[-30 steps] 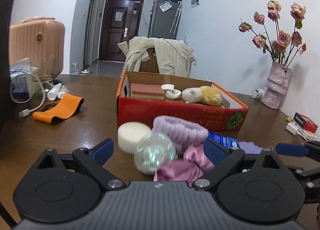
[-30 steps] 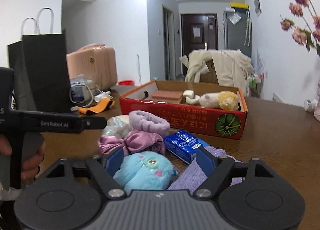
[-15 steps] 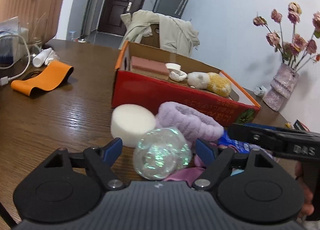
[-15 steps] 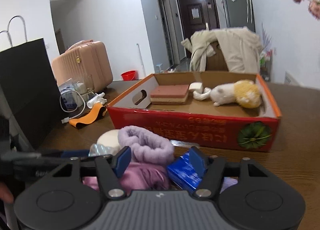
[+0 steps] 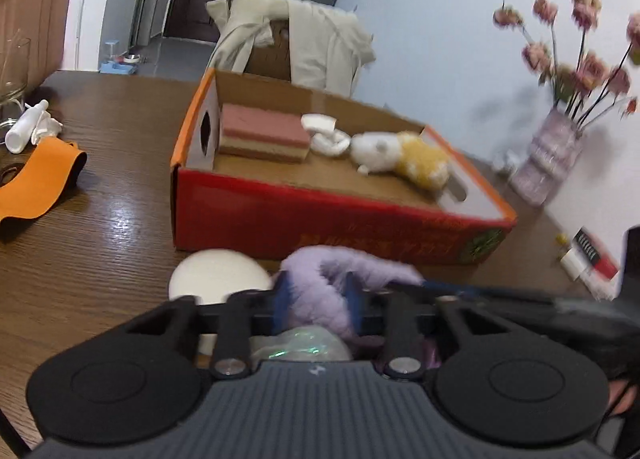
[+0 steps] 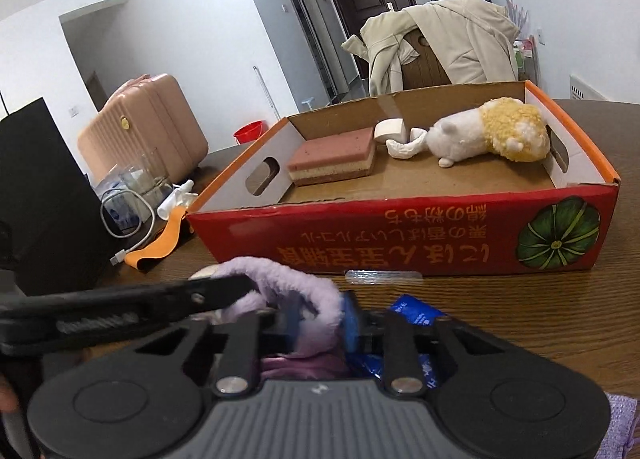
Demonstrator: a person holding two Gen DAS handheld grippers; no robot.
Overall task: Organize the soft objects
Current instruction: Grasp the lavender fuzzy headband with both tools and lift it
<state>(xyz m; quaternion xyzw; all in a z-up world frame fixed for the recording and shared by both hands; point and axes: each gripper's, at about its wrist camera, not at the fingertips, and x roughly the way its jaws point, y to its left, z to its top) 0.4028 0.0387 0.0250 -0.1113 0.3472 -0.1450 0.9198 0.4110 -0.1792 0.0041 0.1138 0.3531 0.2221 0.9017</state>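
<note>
A fluffy lilac headband (image 5: pixel 344 267) lies in front of the red cardboard box (image 5: pixel 320 219). My left gripper (image 5: pixel 318 309) is shut on one side of it. My right gripper (image 6: pixel 320 325) is shut on the other side of the lilac headband (image 6: pixel 292 287). The box (image 6: pixel 400 235) holds a pink sponge (image 6: pixel 334 157), a white and yellow plush toy (image 6: pixel 484 131) and a white roll (image 6: pixel 390 129). A white round sponge (image 5: pixel 218 279), an iridescent ball (image 5: pixel 304 347), pink fabric (image 6: pixel 304 365) and a blue tissue pack (image 6: pixel 414 313) lie under the grippers.
An orange band (image 5: pixel 40 183) and a white bottle (image 5: pixel 24 127) lie at the left on the wooden table (image 5: pixel 100 259). A vase of dried flowers (image 5: pixel 552 163) stands at the right. A black bag (image 6: pixel 44 195), a pink suitcase (image 6: pixel 144 127) and a coat-draped chair (image 6: pixel 440 43) stand around.
Both grippers moved forward over the pile and shut on the lilac headband from opposite sides. The box now looks closer in both views.
</note>
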